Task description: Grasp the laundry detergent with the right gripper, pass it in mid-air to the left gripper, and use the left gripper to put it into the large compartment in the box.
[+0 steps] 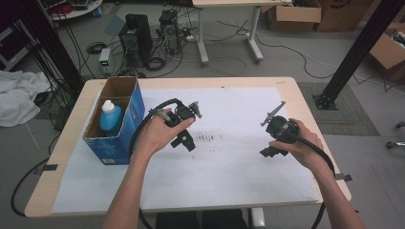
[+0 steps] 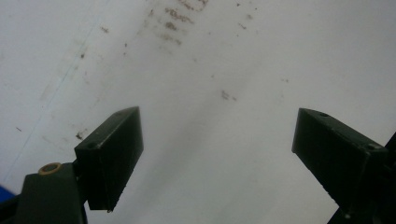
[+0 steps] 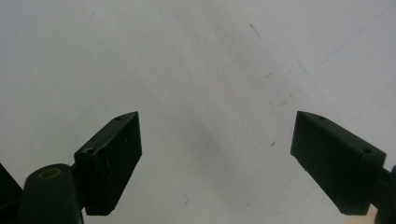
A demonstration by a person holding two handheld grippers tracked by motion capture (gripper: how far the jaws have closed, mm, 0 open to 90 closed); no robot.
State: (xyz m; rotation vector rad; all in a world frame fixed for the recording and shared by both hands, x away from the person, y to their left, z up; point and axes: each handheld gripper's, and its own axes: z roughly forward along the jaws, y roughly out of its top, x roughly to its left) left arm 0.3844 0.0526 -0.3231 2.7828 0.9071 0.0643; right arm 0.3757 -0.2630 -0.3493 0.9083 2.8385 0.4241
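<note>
High view: my left gripper [image 1: 187, 138] and right gripper [image 1: 270, 151] hover mid-frame over white sheet [image 1: 229, 167], jaws wide, empty; bottle [image 1: 109, 116] boxed left, likely next.

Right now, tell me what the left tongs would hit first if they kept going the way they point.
Most likely the white sheet covering the table. The left tongs are open, empty and aimed down at its smudged surface, with nothing between. How far off it lies is unclear.

A wooden table [image 1: 305, 102] carries a white sheet [image 1: 239, 181] and an open blue box [image 1: 117, 124].
</note>
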